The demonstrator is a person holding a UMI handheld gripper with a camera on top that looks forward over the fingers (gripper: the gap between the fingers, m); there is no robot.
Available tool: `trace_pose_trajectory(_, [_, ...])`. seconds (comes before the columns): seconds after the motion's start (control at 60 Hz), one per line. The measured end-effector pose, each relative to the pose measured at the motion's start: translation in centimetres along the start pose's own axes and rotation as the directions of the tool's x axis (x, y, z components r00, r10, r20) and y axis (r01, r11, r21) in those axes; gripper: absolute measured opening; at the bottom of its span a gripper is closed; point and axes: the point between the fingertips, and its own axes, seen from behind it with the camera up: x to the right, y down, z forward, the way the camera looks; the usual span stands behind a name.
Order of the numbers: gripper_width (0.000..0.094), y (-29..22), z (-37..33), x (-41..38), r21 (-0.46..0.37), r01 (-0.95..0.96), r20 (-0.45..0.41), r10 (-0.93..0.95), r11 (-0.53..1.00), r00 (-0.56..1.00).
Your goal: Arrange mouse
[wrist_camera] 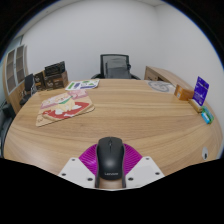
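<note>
A black computer mouse with a grey scroll wheel sits between my gripper's two fingers, its nose pointing away over the wooden table. The magenta pads press against both its sides, so the fingers are shut on it. It hangs near the table's front edge; whether it touches the wood is hidden.
A flat colourful booklet lies on the table to the far left, with more papers behind it. At the far right stand a purple card and a small teal item. A black office chair is beyond the table.
</note>
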Motion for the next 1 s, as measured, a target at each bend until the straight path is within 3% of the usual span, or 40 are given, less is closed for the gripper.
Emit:
trace_pose_trajectory(0.133, [0.0296, -3.7, -2.8, 0.1, 0.043, -0.013, -0.018, 0.013, 0.999, 1.000])
trace_pose_trajectory(0.283, [0.0296, -12.1, -4.2, -2.5, 0.128, 0.010, 0.019, -0.012, 0.992, 1.000])
trace_pose_trajectory(0.517, [0.0296, -22.9, 0.2, -11.2, 0.219, 0.066, 0.077, -0.085, 0.973, 0.993])
trace_pose_trajectory(0.717, [0.0296, -20.9, 8.2, -19.9, 0.130, 0.082, 0.144, -0.101, 0.988, 0.984])
trace_pose_trajectory(1.0, [0.0328, -13.9, 14.7, -22.4, 0.010, 0.126, 0.122, -0.126, 0.992, 0.984])
